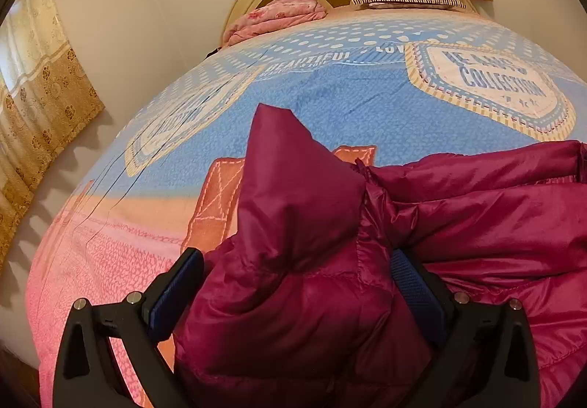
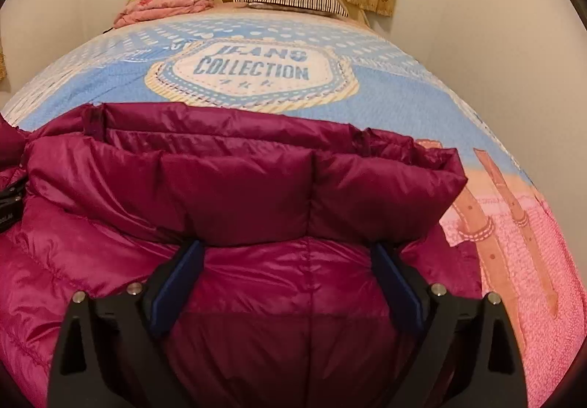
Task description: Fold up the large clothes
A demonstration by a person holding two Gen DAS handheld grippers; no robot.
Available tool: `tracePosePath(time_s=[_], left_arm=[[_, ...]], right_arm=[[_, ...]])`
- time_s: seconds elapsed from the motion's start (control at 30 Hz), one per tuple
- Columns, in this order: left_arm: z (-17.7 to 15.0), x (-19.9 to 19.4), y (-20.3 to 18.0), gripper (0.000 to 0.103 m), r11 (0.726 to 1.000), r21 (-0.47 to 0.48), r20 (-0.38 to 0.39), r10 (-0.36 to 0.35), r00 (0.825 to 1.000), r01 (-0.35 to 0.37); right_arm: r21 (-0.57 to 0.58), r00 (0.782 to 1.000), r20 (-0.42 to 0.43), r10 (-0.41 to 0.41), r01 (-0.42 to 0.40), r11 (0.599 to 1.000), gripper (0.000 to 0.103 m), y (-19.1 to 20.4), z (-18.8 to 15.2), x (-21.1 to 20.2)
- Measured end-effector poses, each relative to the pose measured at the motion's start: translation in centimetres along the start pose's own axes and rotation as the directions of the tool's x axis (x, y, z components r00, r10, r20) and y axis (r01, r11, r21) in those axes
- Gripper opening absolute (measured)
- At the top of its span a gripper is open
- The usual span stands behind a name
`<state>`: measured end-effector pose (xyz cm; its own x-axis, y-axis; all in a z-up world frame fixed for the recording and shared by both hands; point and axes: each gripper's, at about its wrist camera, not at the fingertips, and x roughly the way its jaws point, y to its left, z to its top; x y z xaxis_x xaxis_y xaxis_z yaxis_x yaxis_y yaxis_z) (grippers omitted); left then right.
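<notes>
Puffy magenta jacket [image 1: 304, 298] bulges between the wide-spread jaws of the left gripper [image 1: 297, 283]; whether its pads pinch is unclear. Rightward, the right gripper [image 2: 288, 276] stands apart over the same jacket on the bedspread [image 2: 422, 96], collar folded over. Judged: a fold is just laid; next, regrip an edge. Sleeves and hem are hidden.

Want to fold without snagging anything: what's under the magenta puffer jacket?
The jacket lies on the printed bedspread, blue then pink. Whatever is directly beneath it is covered.
</notes>
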<state>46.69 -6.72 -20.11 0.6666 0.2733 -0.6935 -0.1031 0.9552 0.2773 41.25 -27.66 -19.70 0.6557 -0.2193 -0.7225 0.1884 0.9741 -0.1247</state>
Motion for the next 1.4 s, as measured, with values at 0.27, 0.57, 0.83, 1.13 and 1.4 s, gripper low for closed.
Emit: tracePosePath(time_s=[0.27, 0.57, 0.83, 1.13, 1.4], left_arm=[[0.0, 0.1, 0.1, 0.102, 1.0, 0.002, -0.004, -0.003, 1.0, 0.003], [-0.1, 0.2, 0.3, 0.102, 1.0, -0.002, -0.007, -0.01, 1.0, 0.01], [0.4, -0.6, 0.4, 0.102, 1.0, 0.029, -0.043, 0.0, 0.999, 0.002], [-2.0, -7.9, 1.3, 0.102, 0.997, 0.011, 0.089, -0.079, 0.993, 0.079], [-3.6, -4.8, 0.3, 0.102, 0.999, -0.013, 0.047, -0.049, 0.998, 0.05]], right_arm=[[-0.003, 1.0, -0.009, -0.012, 0.012, 1.0, 0.096, 0.2, 0.0, 0.3], [-0.005, 1.0, -0.016, -0.02, 0.02, 1.0, 0.097, 0.2, 0.1, 0.5], [-0.017, 0.999, -0.021, -0.035, 0.034, 0.999, 0.097, 0.3, 0.3, 0.2], [-0.031, 0.992, 0.117, 0.043, -0.04, 0.999, 0.095, 5.2, 0.2, -7.8], [-0.074, 0.999, 0.042, 0.01, -0.007, 0.997, 0.096, 7.5, -2.2, -3.6]])
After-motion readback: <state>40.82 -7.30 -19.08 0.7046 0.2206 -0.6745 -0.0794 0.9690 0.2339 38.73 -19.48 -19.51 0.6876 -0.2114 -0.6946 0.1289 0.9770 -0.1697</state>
